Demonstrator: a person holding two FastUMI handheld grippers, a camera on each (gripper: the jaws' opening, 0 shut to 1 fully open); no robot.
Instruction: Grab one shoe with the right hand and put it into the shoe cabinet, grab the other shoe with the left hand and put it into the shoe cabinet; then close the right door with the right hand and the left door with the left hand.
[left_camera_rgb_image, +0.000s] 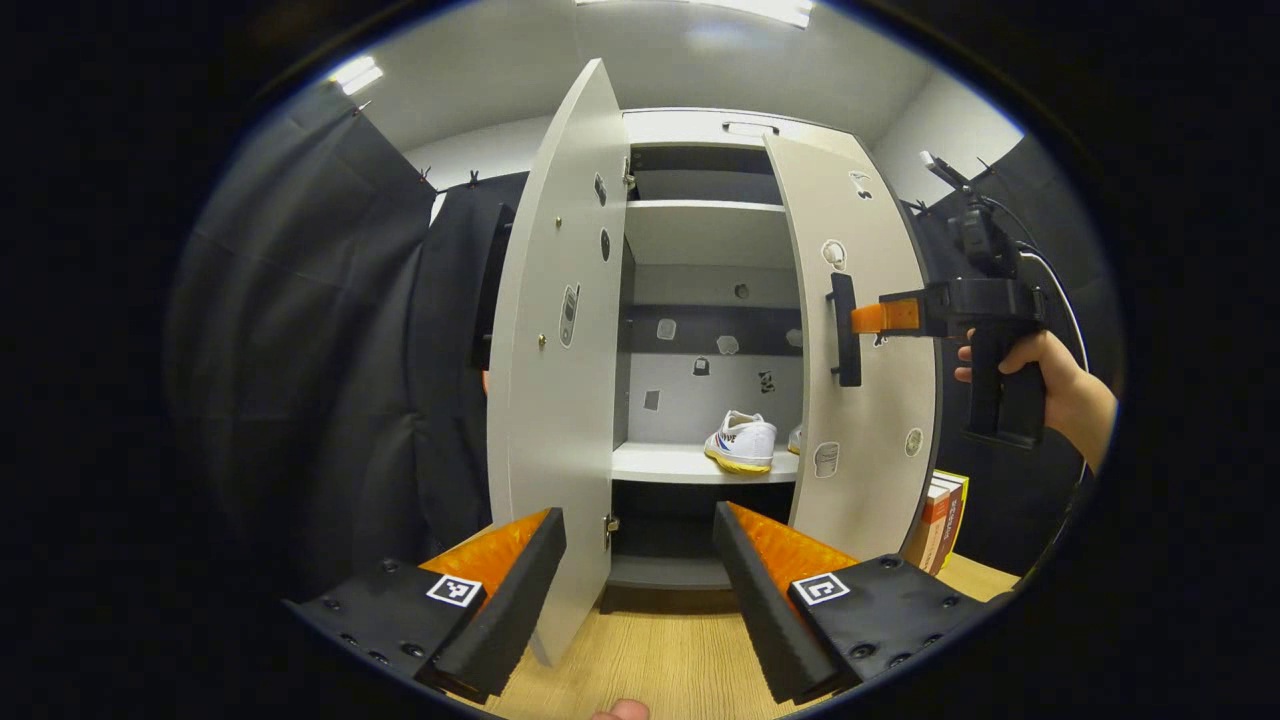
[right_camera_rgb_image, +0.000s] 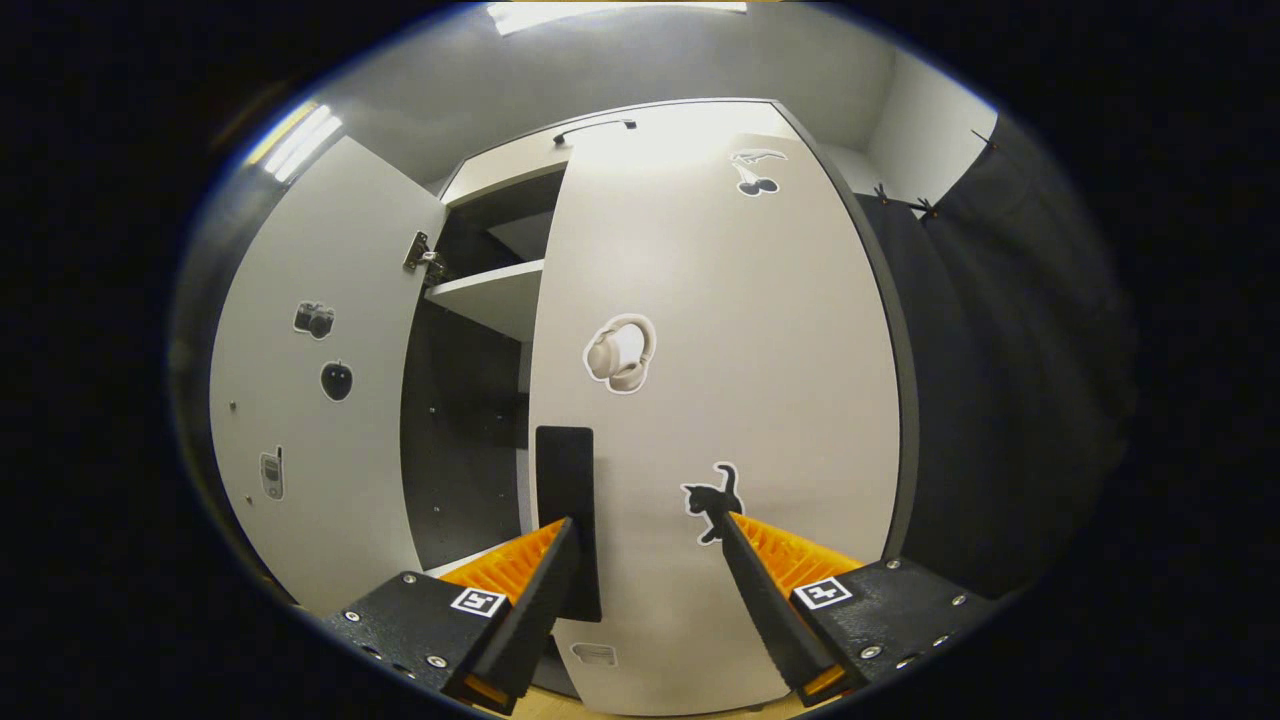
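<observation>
Both shoes (left_camera_rgb_image: 743, 441) sit on the cabinet (left_camera_rgb_image: 700, 130) shelf, so only the doors are left. The right claw (right_camera_rgb_image: 648, 535), fingers apart, is against the right door (right_camera_rgb_image: 720, 400) by its handle (right_camera_rgb_image: 566, 500). The left claw (left_camera_rgb_image: 640, 535) hangs apart before the left door (left_camera_rgb_image: 555, 380), wide open.

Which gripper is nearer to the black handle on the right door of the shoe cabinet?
The right gripper. It is at the right door, open, with the black handle at its left finger. The left gripper is farther back, open, facing the cabinet's opening.
</observation>
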